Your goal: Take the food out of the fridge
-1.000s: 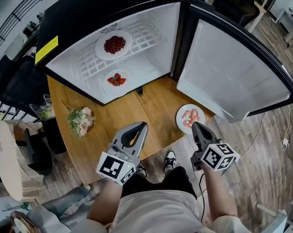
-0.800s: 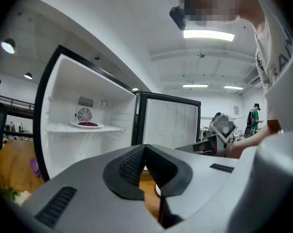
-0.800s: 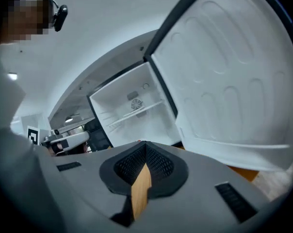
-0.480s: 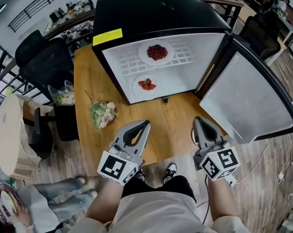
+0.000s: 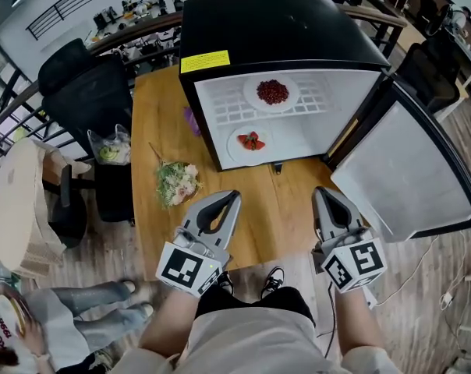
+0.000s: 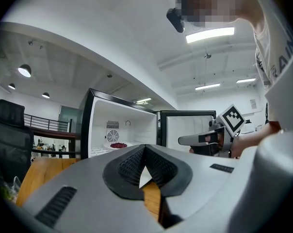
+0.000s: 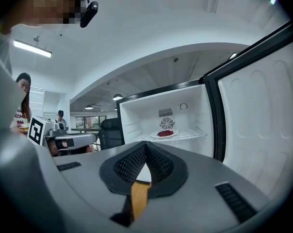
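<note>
Inside fridge (image 5: pixel 282 29): strawberry plate (image 5: pixel 251 141) low, berry plate (image 5: pixel 273 92) on the shelf above.
Left tool (image 5: pixel 232 198): jaws together, empty, before fridge; likely nearer the strawberries, straight ahead.
Right tool (image 5: pixel 321 193): jaws together, empty, before fridge.

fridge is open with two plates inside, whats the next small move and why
Probably open the right gripper and reach it toward the strawberry plate on the lower level. Both it and the left gripper are shut, empty and short of the fridge, and that plate sits nearest the front.
</note>
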{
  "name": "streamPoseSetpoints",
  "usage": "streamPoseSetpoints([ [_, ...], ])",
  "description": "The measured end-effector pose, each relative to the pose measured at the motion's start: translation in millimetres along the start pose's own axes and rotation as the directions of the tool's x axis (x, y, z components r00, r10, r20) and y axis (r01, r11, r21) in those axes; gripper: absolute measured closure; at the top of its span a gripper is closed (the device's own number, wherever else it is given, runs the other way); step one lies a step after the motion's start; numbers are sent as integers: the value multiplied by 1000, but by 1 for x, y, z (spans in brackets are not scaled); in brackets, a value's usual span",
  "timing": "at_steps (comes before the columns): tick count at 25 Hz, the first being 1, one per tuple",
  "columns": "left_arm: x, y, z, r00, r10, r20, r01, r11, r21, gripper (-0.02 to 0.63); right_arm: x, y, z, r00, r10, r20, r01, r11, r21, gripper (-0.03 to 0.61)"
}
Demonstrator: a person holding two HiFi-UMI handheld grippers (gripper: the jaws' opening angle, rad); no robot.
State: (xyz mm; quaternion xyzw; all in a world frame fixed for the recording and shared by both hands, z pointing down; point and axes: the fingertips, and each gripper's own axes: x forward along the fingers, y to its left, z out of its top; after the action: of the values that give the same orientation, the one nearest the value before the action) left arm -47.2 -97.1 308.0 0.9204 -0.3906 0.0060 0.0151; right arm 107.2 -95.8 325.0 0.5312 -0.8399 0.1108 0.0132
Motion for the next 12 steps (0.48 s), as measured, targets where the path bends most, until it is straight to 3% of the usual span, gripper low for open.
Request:
streamPoseSetpoints([
  [12, -2, 1, 3, 1000, -8, 20, 8, 1000, -10, 607, 3, 0, -3, 1000, 2, -10, -2, 1000, 19, 558],
])
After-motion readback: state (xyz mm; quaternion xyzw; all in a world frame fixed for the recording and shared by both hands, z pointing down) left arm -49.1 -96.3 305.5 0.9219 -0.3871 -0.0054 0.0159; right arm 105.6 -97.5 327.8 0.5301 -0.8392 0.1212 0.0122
